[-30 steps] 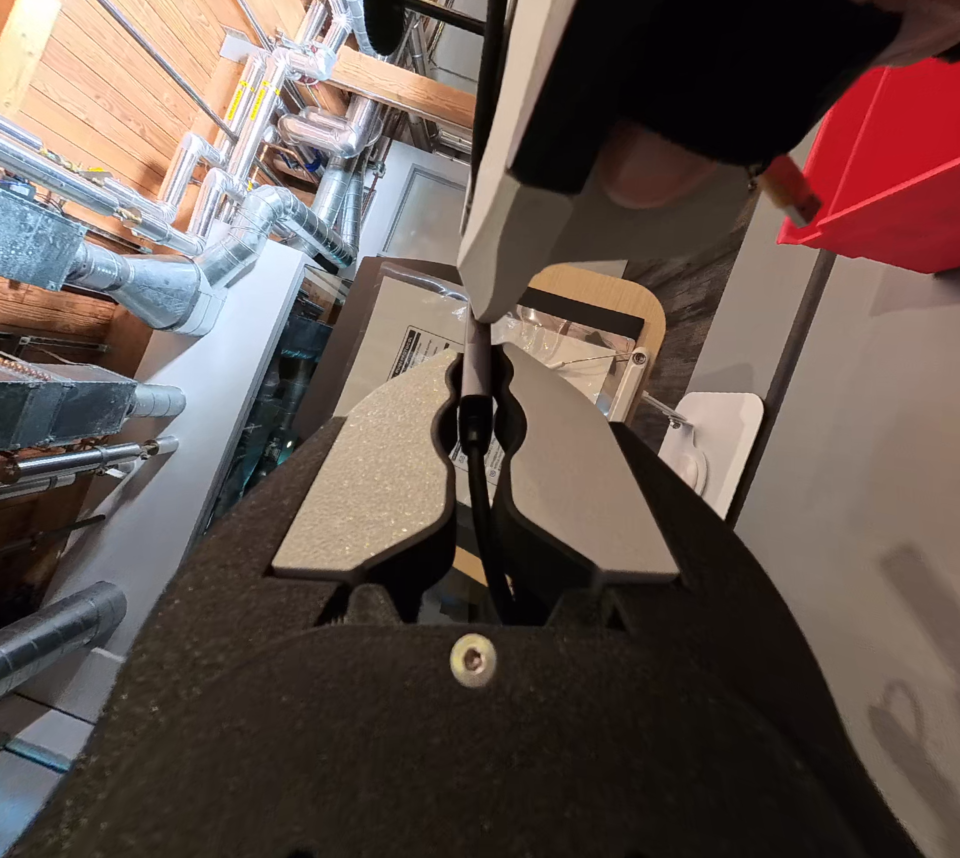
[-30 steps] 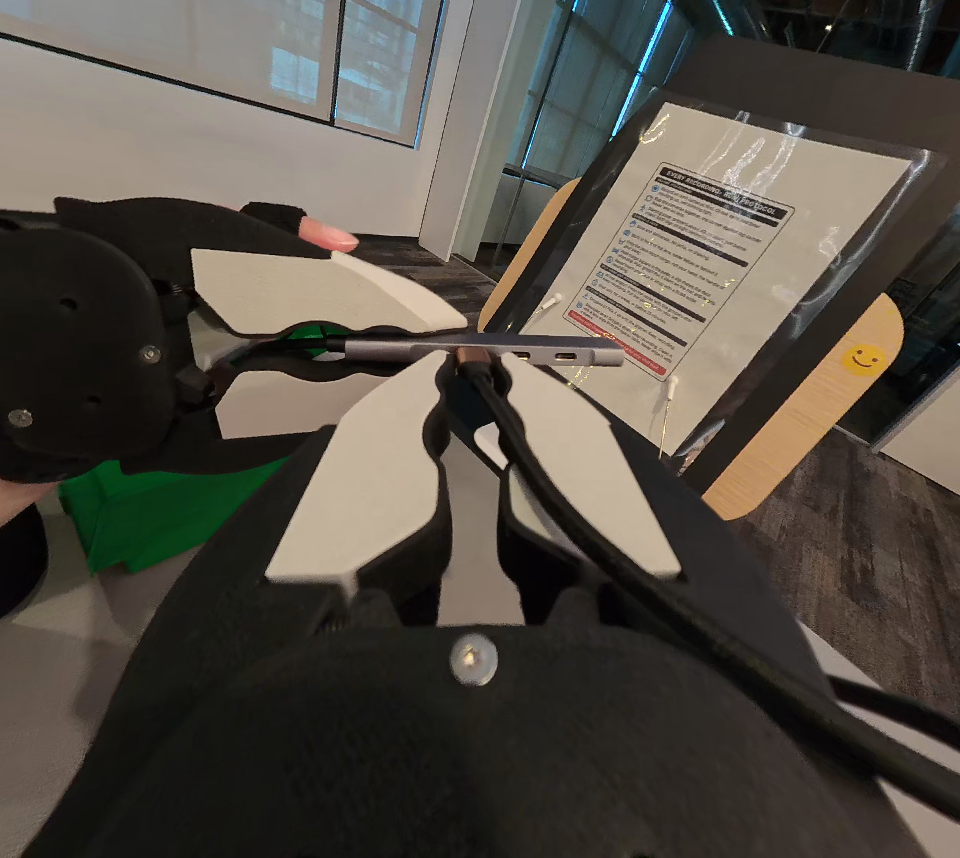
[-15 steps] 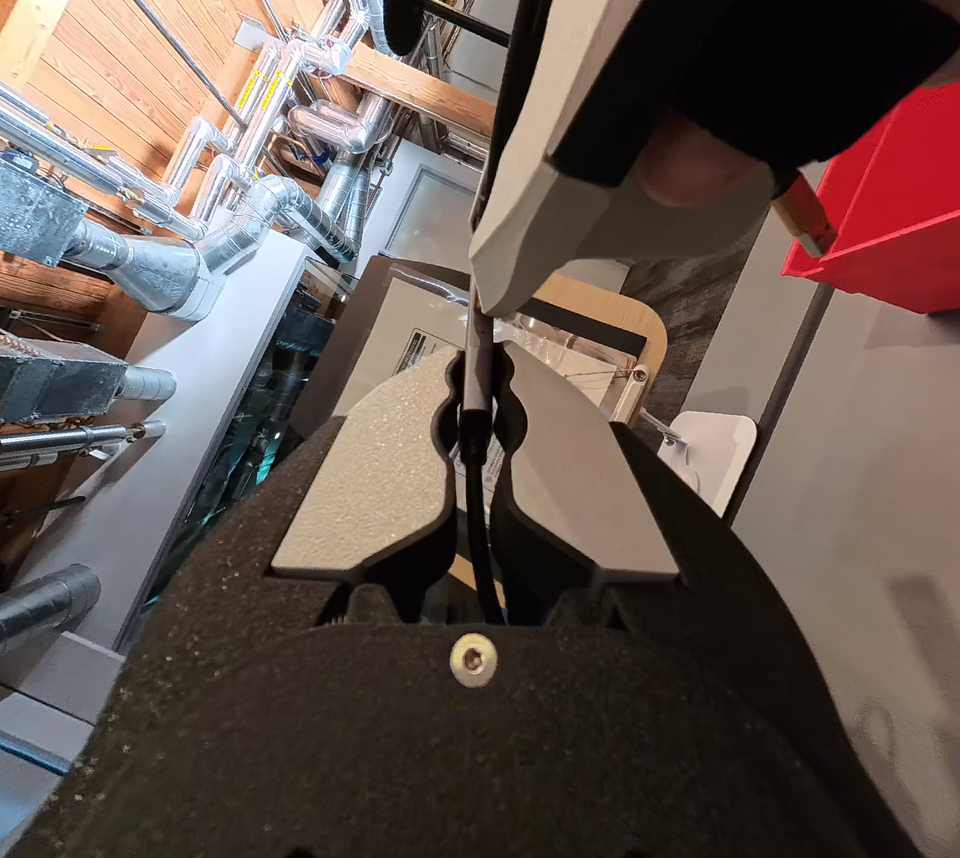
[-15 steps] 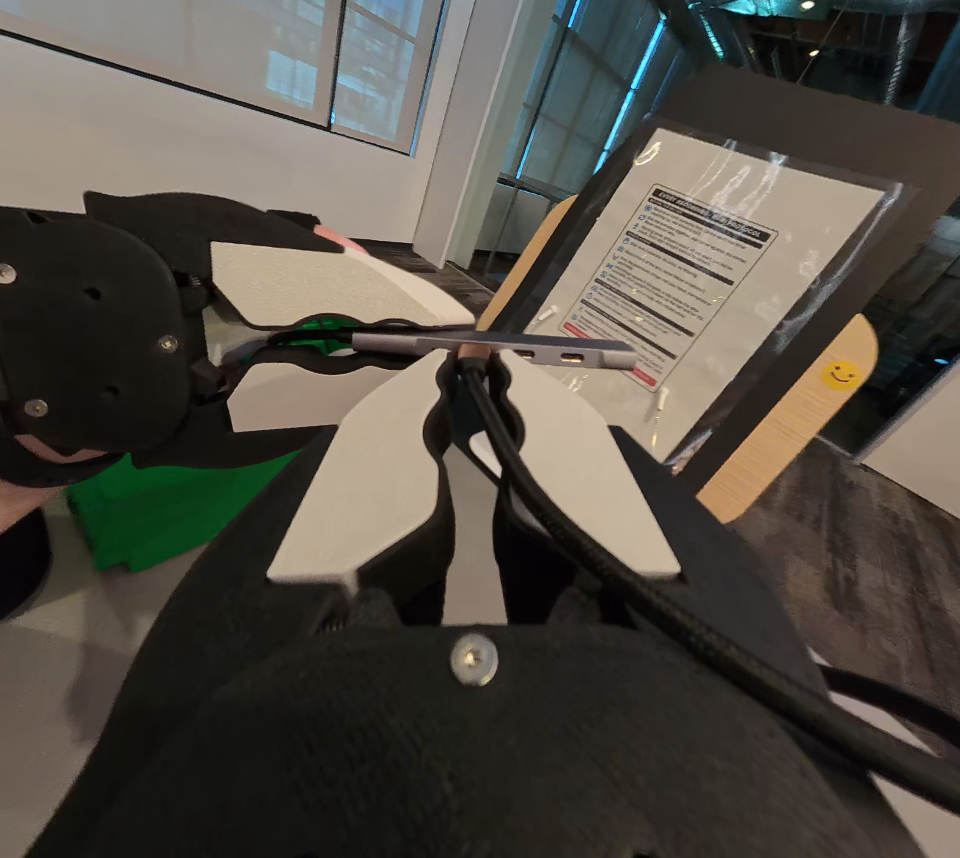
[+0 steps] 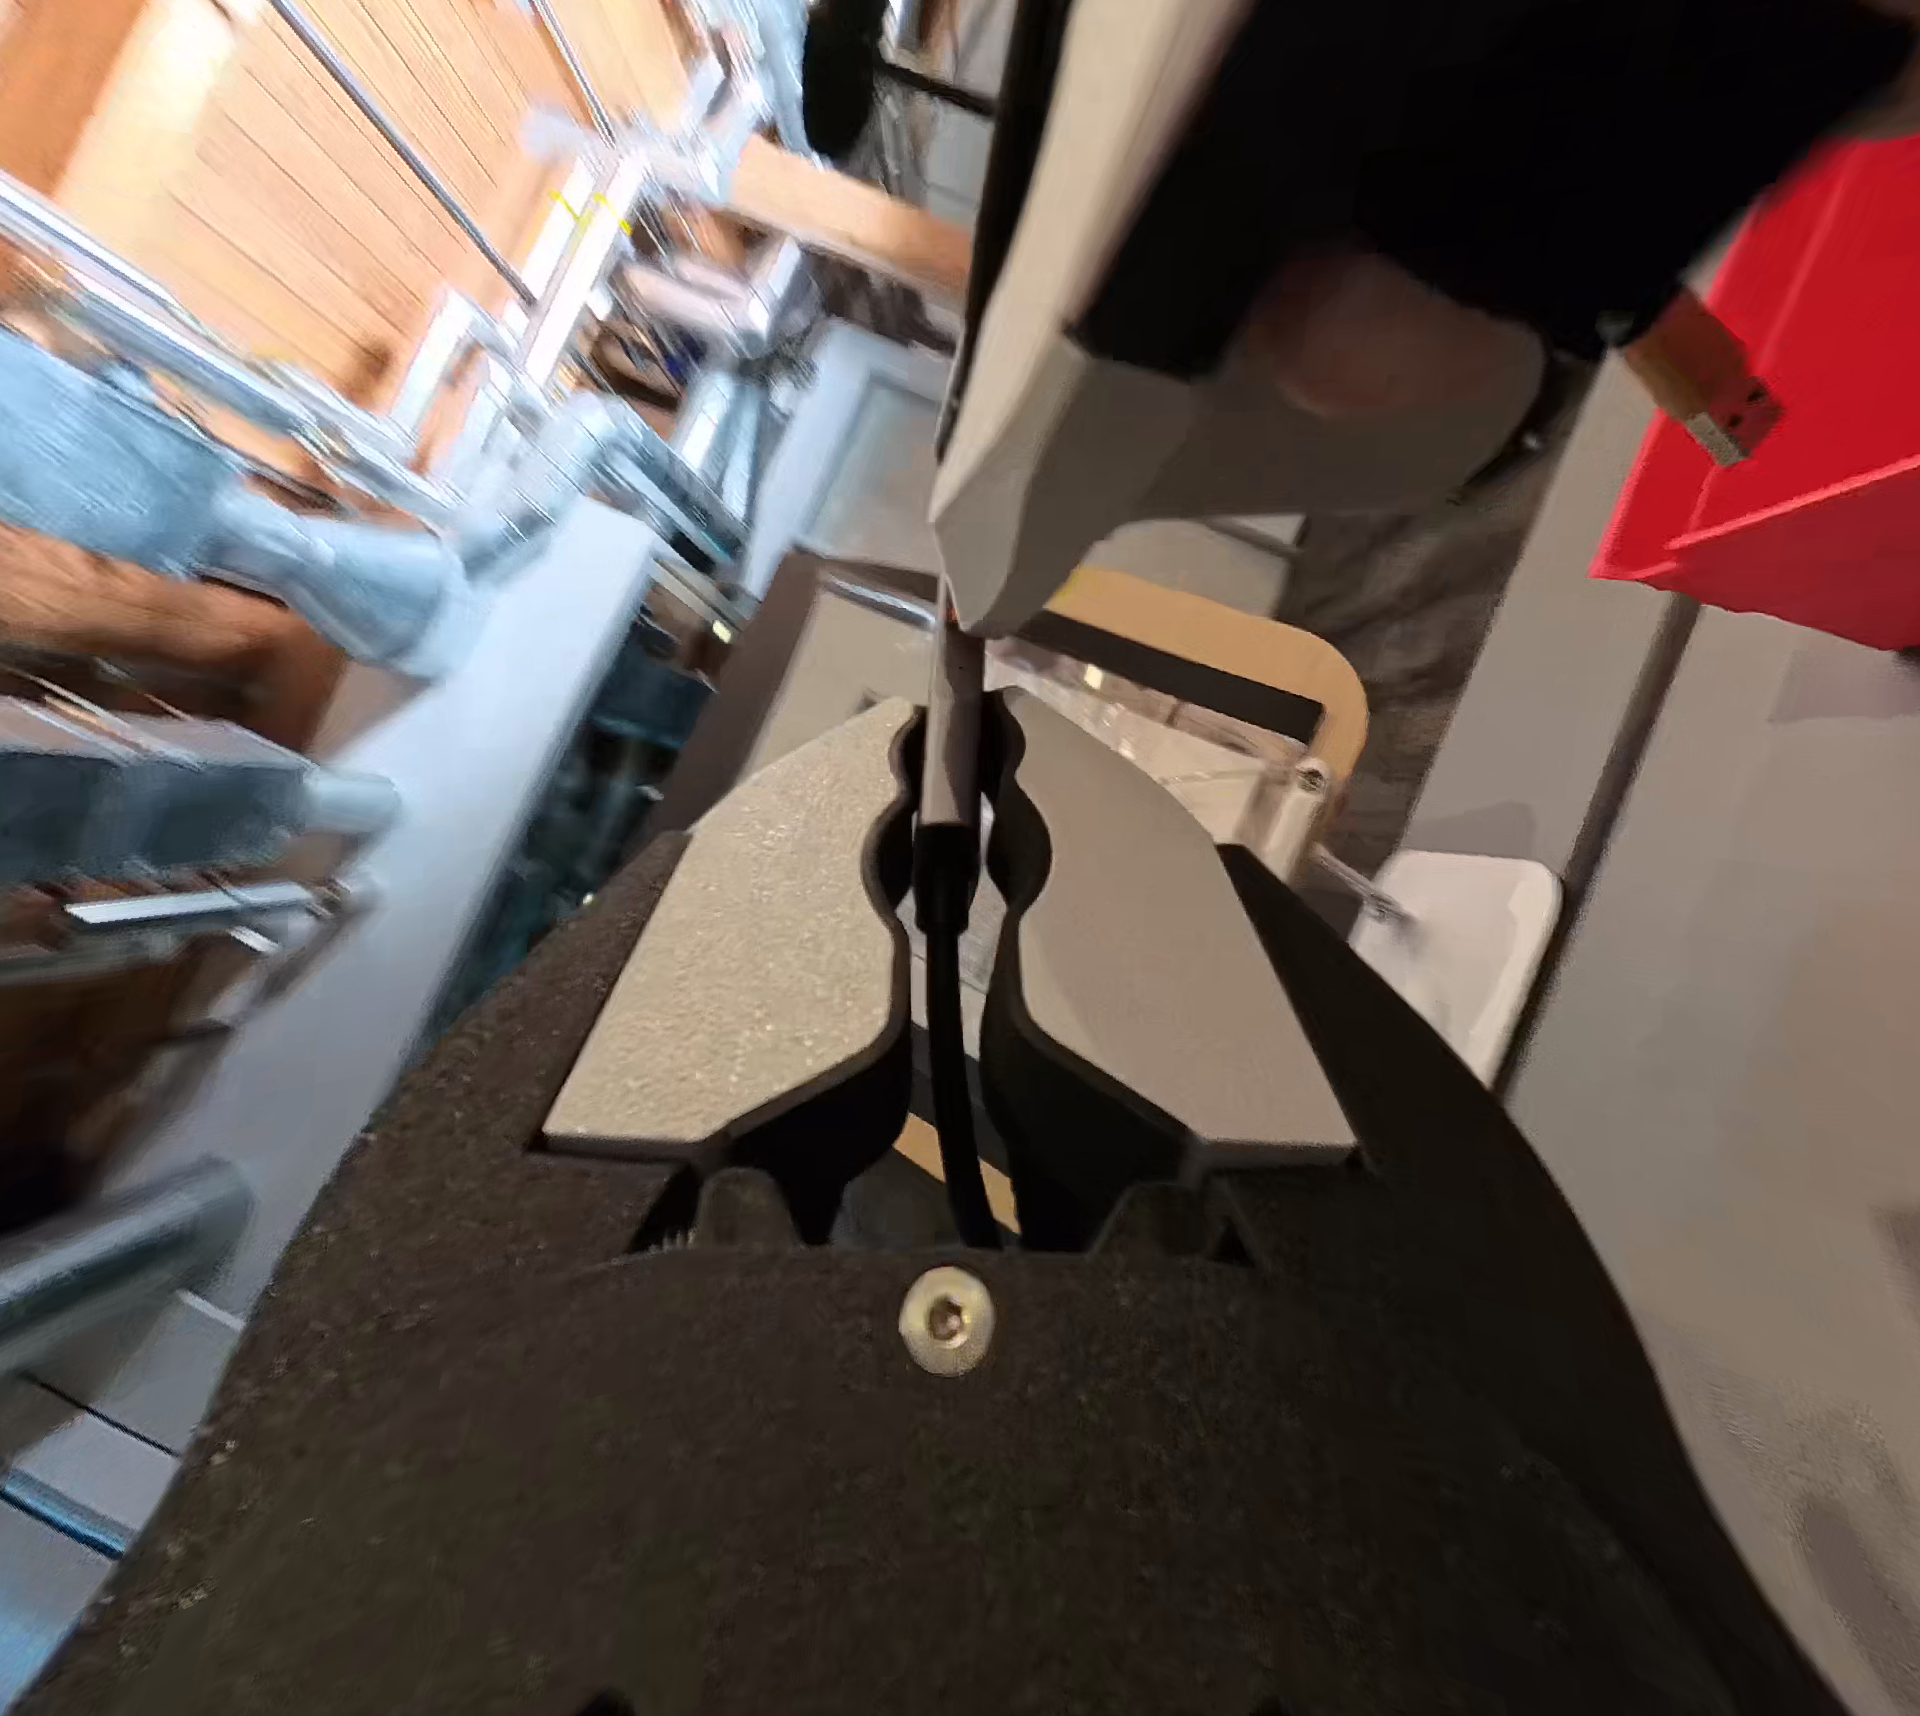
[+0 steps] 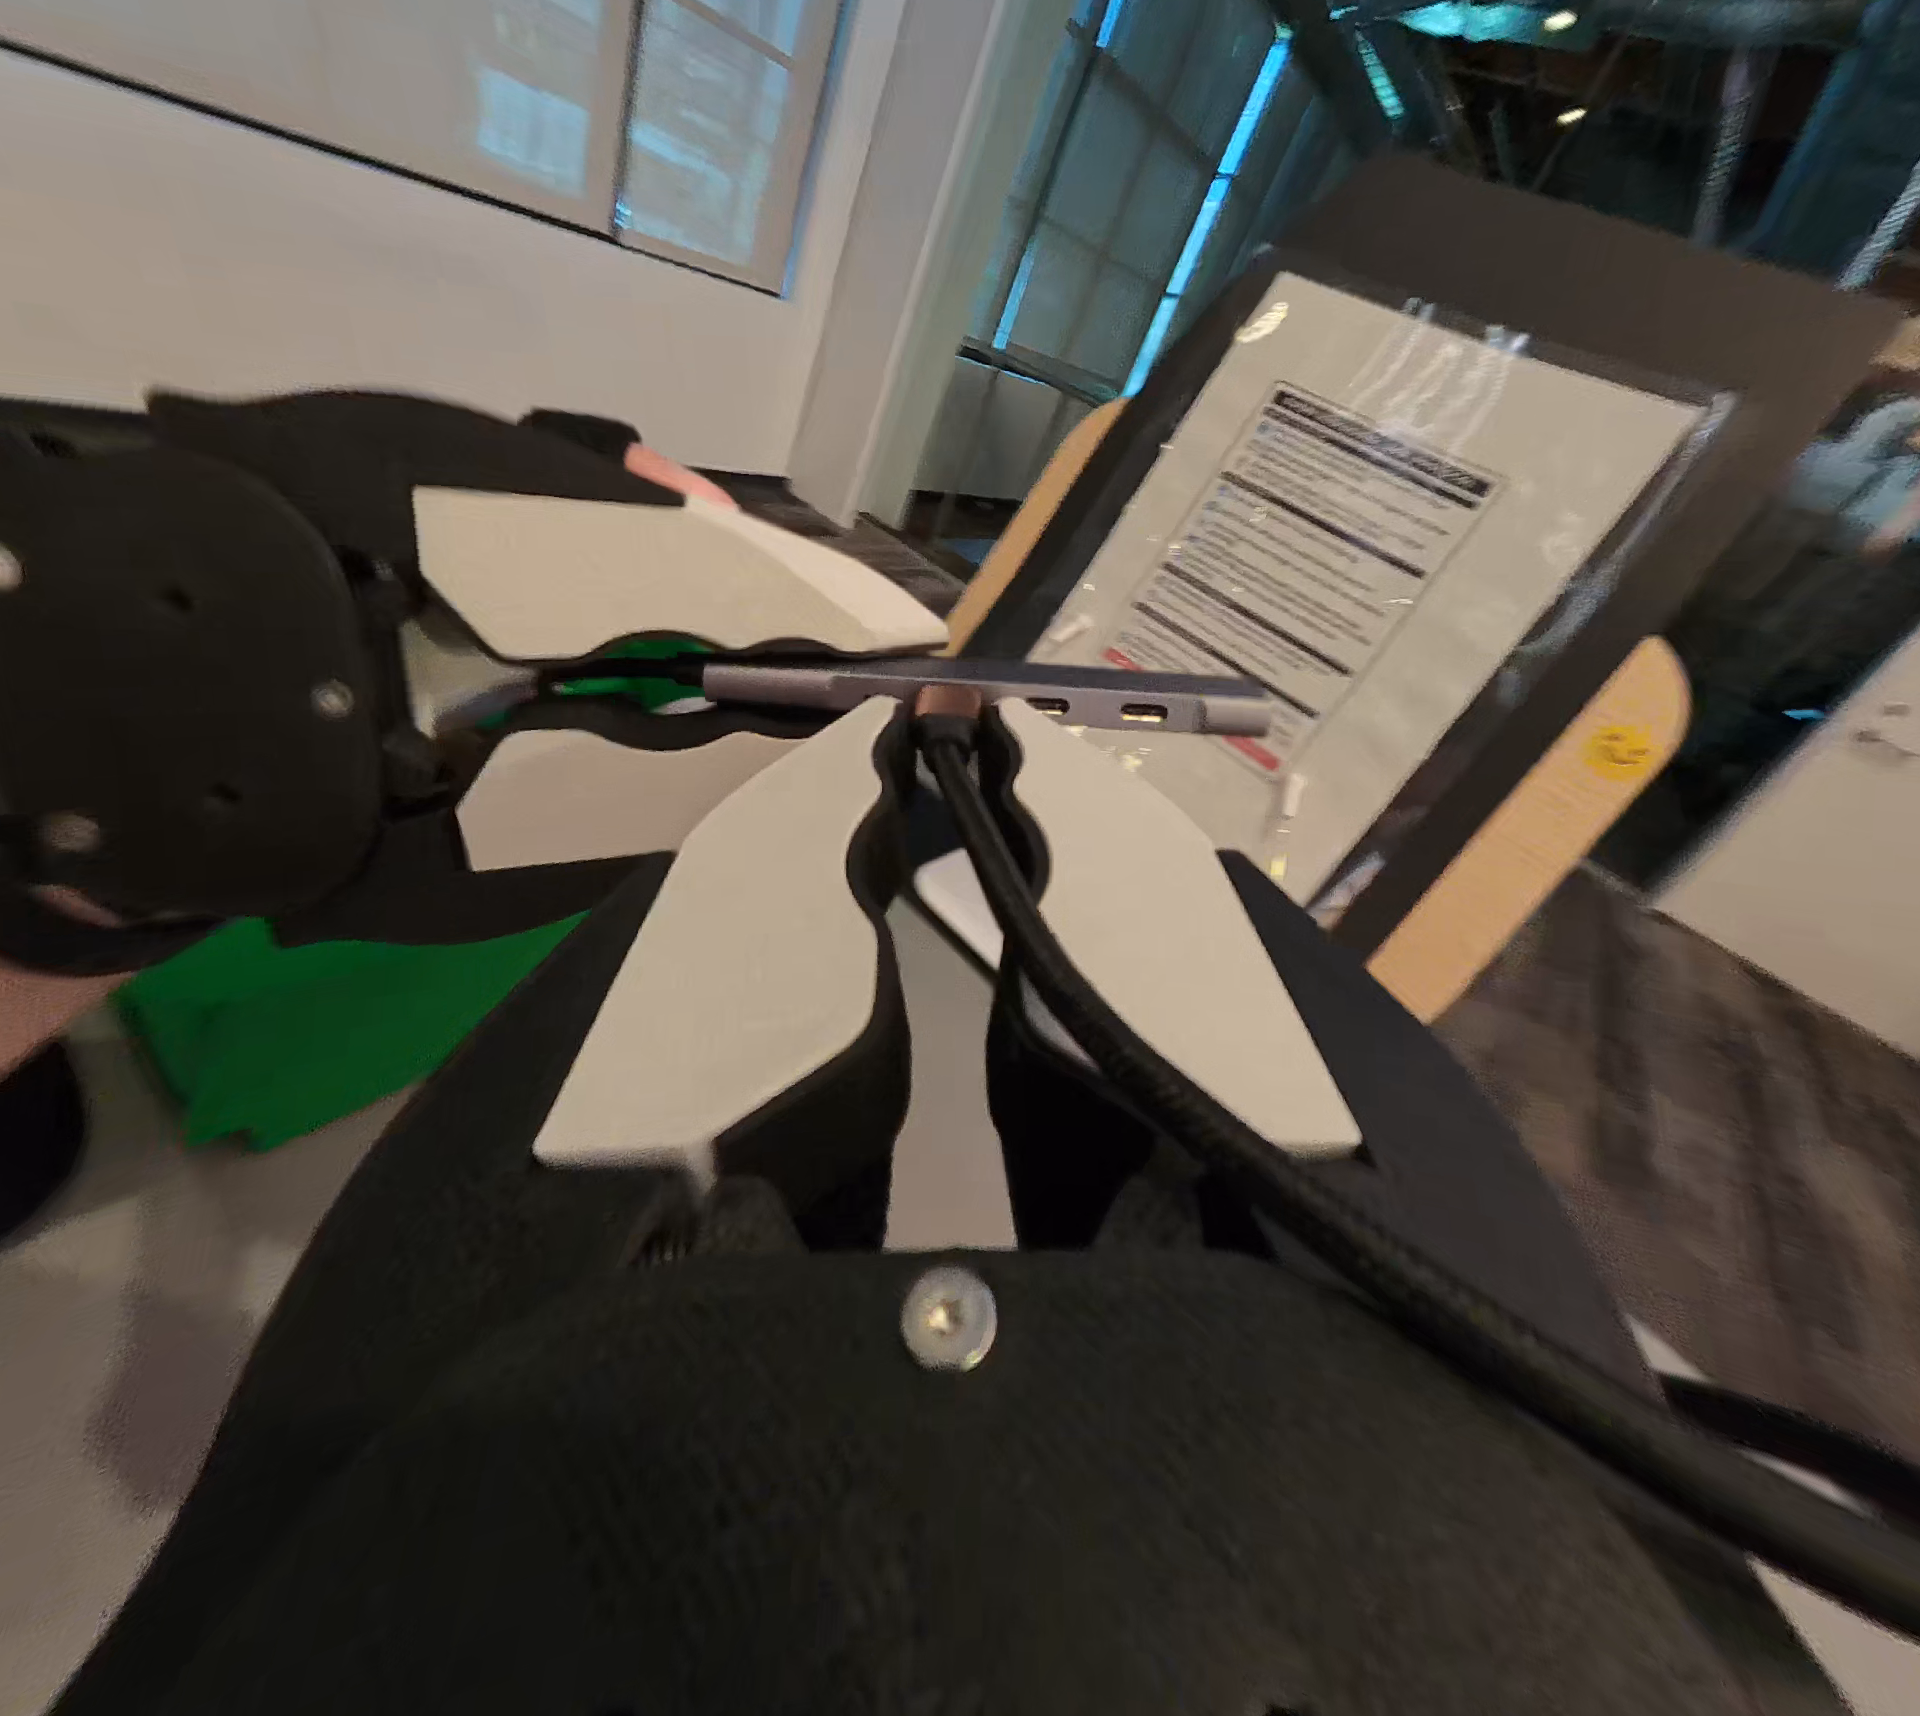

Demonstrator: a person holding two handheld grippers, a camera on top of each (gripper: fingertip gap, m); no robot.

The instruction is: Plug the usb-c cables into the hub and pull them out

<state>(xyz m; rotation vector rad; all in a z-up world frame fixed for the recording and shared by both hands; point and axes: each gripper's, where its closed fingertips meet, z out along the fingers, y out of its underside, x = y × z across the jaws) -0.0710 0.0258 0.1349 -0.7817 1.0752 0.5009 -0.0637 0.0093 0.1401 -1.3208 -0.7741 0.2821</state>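
Note:
My left gripper [image 5: 952, 731] is shut on the end of a slim grey hub [image 5: 951, 752], whose own black cord [image 5: 961, 1105] runs back between the fingers. In the right wrist view the hub [image 6: 1132, 698] lies level in the air, held at its left end by the left gripper [image 6: 727, 679]. My right gripper [image 6: 943, 716] is shut on the copper plug [image 6: 945, 704] of a thick black braided usb-c cable [image 6: 1195, 1022], and the plug sits in a port on the hub's near side. Two empty ports [image 6: 1096, 710] show to its right. The right gripper [image 5: 1070, 461] also fills the top of the left wrist view.
A red bin [image 5: 1808, 419] is at the right in the left wrist view, with a loose copper plug [image 5: 1704, 399] hanging before it. A green bin [image 6: 312, 1032] sits low left in the right wrist view. A black-framed sign [image 6: 1382, 565] stands behind the hub.
Both grippers, the hub and the plugged cable have shifted together, and the views are now motion-blurred. The grips have not changed and the plug stays at the hub.

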